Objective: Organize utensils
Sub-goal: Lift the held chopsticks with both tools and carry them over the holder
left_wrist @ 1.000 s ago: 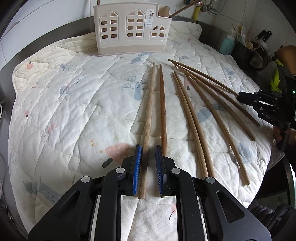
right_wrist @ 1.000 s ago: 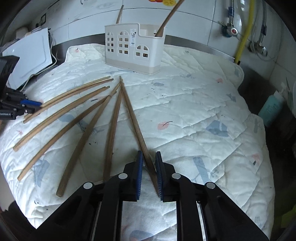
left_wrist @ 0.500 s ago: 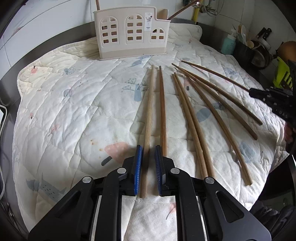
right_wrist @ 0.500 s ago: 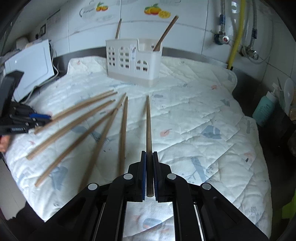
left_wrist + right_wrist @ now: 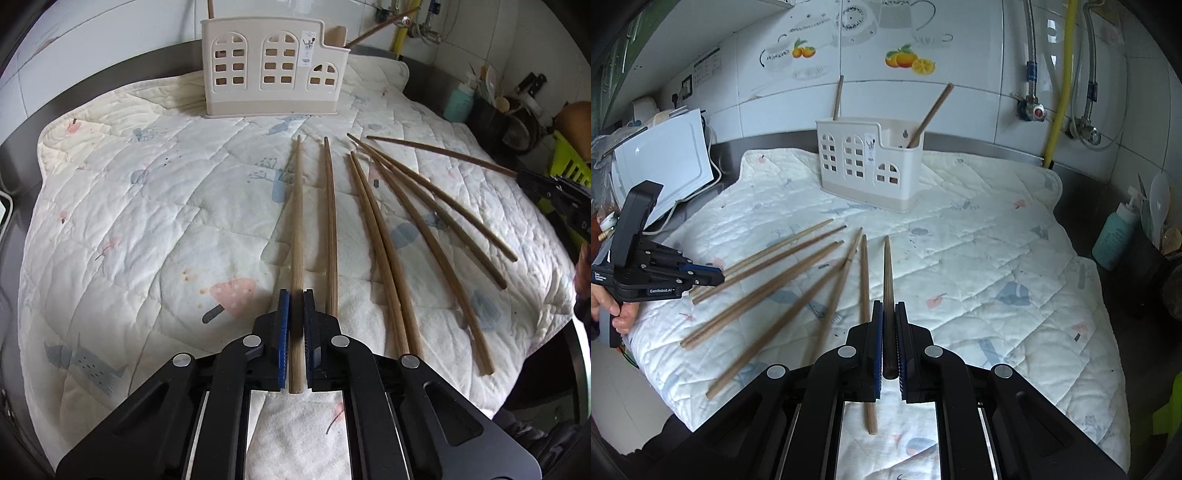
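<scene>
From the left wrist, the left gripper (image 5: 294, 321) was clamped on one chopstick (image 5: 296, 236); six lay loose to its right.

From the right wrist, the right gripper (image 5: 888, 332) pinched another chopstick (image 5: 887, 280), lifted; the far holder (image 5: 870, 162) held only two.

Both tools point forward, left tool (image 5: 294, 325) and right tool (image 5: 889, 332) nearly closed.
</scene>
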A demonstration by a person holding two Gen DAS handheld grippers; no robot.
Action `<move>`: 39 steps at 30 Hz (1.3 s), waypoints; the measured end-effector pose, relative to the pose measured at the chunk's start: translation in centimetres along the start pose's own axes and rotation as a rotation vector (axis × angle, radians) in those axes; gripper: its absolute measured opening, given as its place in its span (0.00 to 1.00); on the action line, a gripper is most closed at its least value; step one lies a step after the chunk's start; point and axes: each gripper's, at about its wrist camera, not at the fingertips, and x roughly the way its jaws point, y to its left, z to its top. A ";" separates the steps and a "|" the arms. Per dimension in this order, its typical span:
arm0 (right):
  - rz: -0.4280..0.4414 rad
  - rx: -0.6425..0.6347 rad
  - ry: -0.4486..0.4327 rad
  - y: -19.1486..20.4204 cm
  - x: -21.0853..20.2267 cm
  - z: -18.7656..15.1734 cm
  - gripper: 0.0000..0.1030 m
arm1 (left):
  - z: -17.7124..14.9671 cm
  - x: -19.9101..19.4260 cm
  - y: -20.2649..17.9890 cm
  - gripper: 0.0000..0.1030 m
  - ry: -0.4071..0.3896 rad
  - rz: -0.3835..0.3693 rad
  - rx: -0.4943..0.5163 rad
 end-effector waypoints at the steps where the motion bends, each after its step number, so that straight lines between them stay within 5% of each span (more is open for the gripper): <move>1: 0.000 -0.001 -0.005 0.1 -0.2 0.1 0.06 | 0.0 -0.1 -0.1 0.05 -0.004 0.018 0.011; 24: 0.045 -0.010 -0.201 0.7 -4.4 9.0 0.06 | 5.2 -6.3 -0.2 0.05 -0.230 -0.081 -0.079; 39: 0.055 -0.035 -0.243 -1.3 -3.6 20.0 0.06 | 14.9 -10.5 0.0 0.05 -0.363 -0.055 -0.027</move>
